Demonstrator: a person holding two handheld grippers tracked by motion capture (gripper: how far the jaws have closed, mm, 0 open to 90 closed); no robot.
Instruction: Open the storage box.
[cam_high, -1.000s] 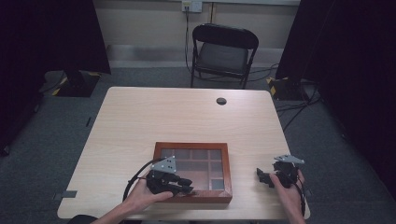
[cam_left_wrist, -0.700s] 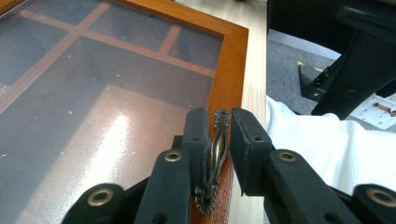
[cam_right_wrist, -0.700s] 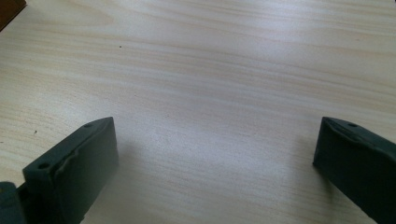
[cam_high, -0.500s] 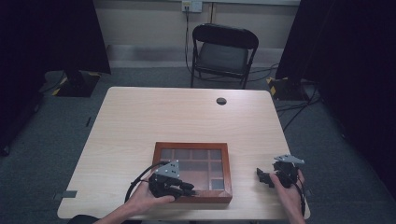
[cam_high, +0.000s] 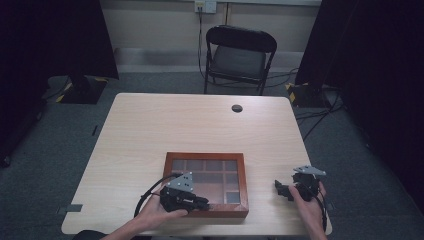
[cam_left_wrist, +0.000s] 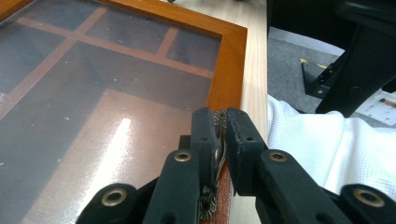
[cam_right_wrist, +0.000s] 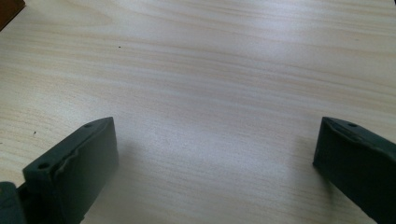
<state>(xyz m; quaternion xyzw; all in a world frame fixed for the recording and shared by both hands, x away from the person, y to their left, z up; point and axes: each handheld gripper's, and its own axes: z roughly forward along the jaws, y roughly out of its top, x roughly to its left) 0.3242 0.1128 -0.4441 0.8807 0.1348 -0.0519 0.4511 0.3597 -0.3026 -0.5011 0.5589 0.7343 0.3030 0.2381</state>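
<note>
A shallow wooden box (cam_high: 205, 156) with a glass lid over several compartments lies at the near middle of the table. My left gripper (cam_high: 202, 202) rests at the box's near rim. In the left gripper view its jaws (cam_left_wrist: 221, 122) have just been closing and now pinch a small brass clasp (cam_left_wrist: 218, 142) on the box's front edge (cam_left_wrist: 229, 70). To the right of the box, my right gripper (cam_high: 280, 189) lies on the bare tabletop. It stands open (cam_right_wrist: 217, 140) with only wood between its fingers.
The light wooden table (cam_high: 200, 125) has a black round cable hole (cam_high: 237, 108) near its far edge. A black folding chair (cam_high: 240, 55) stands behind it. A white sleeve (cam_left_wrist: 322, 144) shows beside the box's front in the left gripper view.
</note>
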